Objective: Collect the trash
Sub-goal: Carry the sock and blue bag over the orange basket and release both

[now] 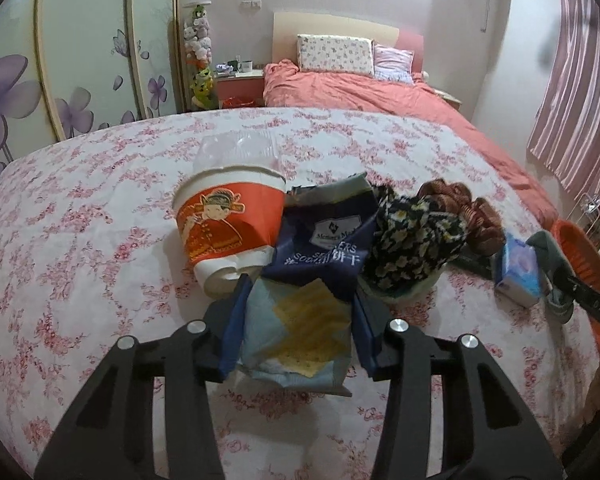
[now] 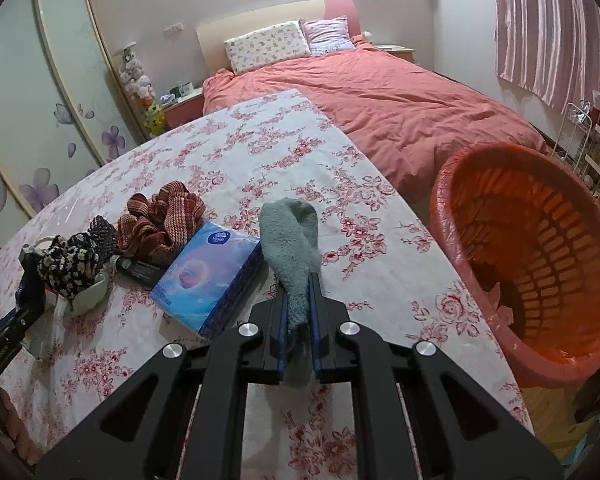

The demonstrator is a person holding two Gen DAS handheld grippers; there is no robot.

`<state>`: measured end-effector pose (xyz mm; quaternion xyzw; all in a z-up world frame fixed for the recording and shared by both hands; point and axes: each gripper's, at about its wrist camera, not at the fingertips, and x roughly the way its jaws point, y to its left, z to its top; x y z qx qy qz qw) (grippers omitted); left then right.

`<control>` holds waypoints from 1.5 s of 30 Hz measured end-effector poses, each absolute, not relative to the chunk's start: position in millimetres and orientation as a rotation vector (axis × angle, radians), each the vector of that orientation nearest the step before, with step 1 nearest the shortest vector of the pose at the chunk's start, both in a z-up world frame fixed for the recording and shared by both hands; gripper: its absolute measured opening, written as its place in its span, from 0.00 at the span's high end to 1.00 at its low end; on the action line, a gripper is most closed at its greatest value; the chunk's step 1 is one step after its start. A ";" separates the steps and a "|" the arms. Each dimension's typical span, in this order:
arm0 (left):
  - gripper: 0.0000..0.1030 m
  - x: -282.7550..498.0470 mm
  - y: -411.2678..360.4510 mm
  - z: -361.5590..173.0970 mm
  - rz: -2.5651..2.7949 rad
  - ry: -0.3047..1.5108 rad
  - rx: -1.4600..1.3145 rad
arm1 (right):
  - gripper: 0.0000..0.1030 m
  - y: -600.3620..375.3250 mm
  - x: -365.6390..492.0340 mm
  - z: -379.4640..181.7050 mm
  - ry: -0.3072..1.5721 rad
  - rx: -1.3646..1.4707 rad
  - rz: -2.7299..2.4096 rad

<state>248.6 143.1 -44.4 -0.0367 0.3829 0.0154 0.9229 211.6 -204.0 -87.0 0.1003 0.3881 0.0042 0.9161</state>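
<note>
My left gripper (image 1: 300, 300) is shut on a blue and yellow cracker wrapper (image 1: 320, 256), held just over the floral table. A red and white paper cup (image 1: 228, 228) lies on its side touching the wrapper's left. My right gripper (image 2: 299, 292) is shut on a grey-green fuzzy sock (image 2: 290, 248), near the table's right edge. A red basket (image 2: 540, 264) lined with a red bag stands just off that edge, to the right of the right gripper. The sock also shows in the left wrist view (image 1: 552, 264).
On the floral table (image 2: 260, 160) lie a blue tissue pack (image 2: 208, 280), a brown striped scrunchie (image 2: 160, 220), a black flowered cloth (image 2: 72, 264) and a dark tube (image 2: 140, 270). A clear plastic lid (image 1: 236, 152) lies behind the cup. A bed (image 2: 380, 96) stands beyond the table.
</note>
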 end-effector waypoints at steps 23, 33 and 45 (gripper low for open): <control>0.56 218.5 65.2 26.8 -0.153 0.667 -0.079 | 0.91 -266.3 147.0 -15.1 0.505 0.297 -0.058; 0.56 221.5 -21.3 33.5 -0.340 0.667 -0.043 | 0.91 -306.9 130.0 -9.6 0.429 0.317 -0.161; 0.56 232.2 -119.9 32.3 -0.553 0.658 -0.021 | 0.91 -351.4 130.8 -21.0 0.395 0.383 -0.248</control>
